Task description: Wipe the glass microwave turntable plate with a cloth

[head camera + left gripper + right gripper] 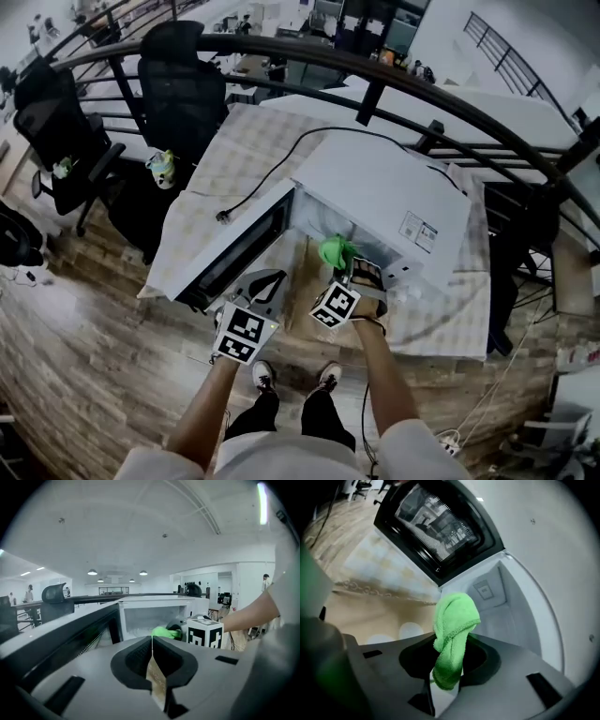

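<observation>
A white microwave (375, 202) stands on the table with its door (246, 248) swung open to the left. My right gripper (343, 266) is at the mouth of the cavity, shut on a bright green cloth (336, 251). In the right gripper view the cloth (453, 630) sticks up folded from the closed jaws (449, 677), facing the white cavity (506, 606) and the door (440, 531). My left gripper (265, 281) hangs in front of the door, shut and empty (152, 641); it looks at the cloth (164, 632). I cannot make out the glass plate.
The table (202, 202) has a pale checked cover and a black power cord (272, 173) running across it. Two black office chairs (183, 84) (56, 141) stand at the far left. A curved black railing (375, 70) passes behind the microwave. I stand on wooden floor (103, 375).
</observation>
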Action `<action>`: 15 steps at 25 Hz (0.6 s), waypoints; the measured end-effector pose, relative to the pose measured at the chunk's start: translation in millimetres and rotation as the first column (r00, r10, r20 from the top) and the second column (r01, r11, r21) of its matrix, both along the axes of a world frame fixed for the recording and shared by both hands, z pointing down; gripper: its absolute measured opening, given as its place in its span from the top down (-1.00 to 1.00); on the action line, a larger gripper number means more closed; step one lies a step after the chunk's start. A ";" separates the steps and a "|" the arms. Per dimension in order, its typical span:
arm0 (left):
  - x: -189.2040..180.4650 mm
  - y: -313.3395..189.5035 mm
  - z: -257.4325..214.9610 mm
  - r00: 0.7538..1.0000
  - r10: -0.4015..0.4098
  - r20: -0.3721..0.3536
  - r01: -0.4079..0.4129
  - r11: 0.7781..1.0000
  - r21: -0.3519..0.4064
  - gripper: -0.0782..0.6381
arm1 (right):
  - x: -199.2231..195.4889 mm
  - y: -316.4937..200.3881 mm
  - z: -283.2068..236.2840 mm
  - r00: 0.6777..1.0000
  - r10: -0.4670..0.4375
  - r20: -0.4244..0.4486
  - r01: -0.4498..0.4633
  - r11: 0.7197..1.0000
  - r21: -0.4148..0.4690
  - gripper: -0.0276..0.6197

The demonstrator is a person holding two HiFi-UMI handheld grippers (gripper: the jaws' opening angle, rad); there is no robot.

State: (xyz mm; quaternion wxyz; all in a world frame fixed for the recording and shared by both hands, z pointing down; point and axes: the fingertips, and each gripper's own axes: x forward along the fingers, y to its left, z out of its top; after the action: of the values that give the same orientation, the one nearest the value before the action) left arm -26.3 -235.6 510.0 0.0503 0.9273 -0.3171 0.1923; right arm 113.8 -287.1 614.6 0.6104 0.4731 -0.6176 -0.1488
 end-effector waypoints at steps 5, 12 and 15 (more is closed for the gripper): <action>14.9 5.5 -43.8 1.000 0.011 -0.020 -0.010 0.999 0.052 0.72 | 22.3 49.9 -61.6 0.989 0.100 0.105 -0.107 0.992 0.068 0.54; 47.4 0.9 -125.4 0.996 0.031 -0.089 -0.017 0.989 0.149 0.72 | 60.3 95.1 -181.5 0.886 0.185 0.424 -0.280 0.944 0.173 0.54; 66.2 2.0 -158.3 0.994 0.040 -0.103 -0.018 0.979 0.201 0.72 | 81.1 106.9 -231.6 0.819 0.146 0.555 -0.312 0.925 0.216 0.54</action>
State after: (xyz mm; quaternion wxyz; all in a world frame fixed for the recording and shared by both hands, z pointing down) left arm 39.8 -233.6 351.7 -0.0291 0.9412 -0.3181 0.1104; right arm 194.9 -180.2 383.1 0.3518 0.6535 -0.6696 -0.0285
